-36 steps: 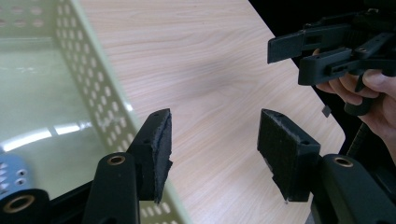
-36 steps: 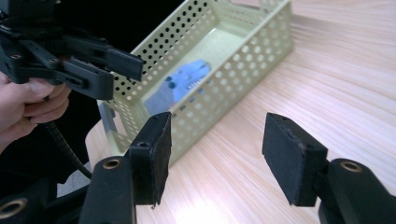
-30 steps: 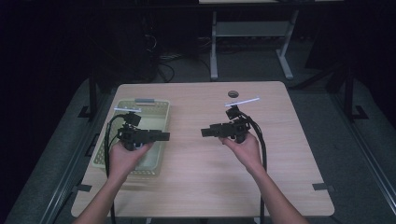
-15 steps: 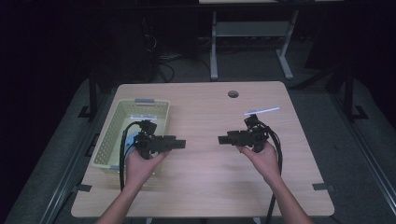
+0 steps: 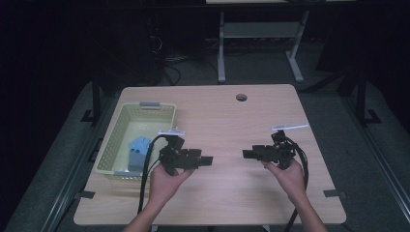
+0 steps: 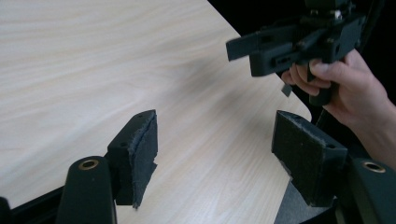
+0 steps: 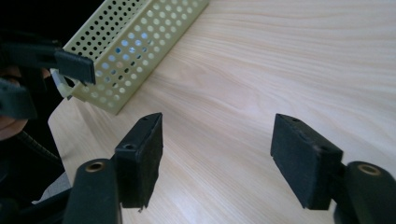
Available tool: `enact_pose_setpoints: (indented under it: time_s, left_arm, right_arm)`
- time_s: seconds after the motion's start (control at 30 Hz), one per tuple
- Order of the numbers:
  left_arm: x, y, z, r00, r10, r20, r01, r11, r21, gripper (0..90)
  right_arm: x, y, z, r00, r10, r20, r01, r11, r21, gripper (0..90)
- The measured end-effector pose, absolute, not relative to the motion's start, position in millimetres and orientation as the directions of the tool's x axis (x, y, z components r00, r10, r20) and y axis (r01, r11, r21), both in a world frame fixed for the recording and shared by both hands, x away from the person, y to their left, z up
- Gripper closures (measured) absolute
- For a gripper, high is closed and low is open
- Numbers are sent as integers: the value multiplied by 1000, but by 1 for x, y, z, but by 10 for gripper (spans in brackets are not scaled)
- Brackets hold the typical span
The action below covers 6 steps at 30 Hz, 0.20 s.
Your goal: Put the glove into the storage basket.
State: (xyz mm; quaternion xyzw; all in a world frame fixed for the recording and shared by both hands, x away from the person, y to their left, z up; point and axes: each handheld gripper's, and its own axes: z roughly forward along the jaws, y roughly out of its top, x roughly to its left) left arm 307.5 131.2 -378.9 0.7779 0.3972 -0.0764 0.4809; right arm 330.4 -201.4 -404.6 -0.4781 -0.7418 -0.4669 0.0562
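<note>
Two hand-held black grippers hover over the wooden table (image 5: 227, 121), tips facing each other across a bare gap. My left gripper (image 5: 209, 160) is just right of the basket; in its own view (image 6: 215, 140) the jaws stand wide apart over bare wood, with the right gripper (image 6: 239, 46) ahead in a hand. My right gripper (image 5: 245, 154) is open too, and its own view (image 7: 217, 140) has nothing between the pads. Both pairs of jaws have just been opening. A blue object (image 5: 138, 147) lies in the basket.
A pale yellow-green perforated basket (image 5: 121, 123) stands at the table's left; its wall (image 7: 135, 42) is near the left gripper (image 7: 70, 65). A round cable hole (image 5: 241, 97) is at the far side. Cables trail from both grippers toward the near edge. A desk frame stands beyond.
Both hands have come toward the near edge and shifted right. The left gripper has left the space over the basket. The gap between the tips has widened.
</note>
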Motion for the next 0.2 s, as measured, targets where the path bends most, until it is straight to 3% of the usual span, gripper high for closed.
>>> enact_pose_setpoints:
  time_s: [0.2]
  left_arm:
    - [301,119,-390,690,518,-505,684,-240,689,294]
  right_arm:
    - [323,-211,-409,-540,662,520,754,106,648,315]
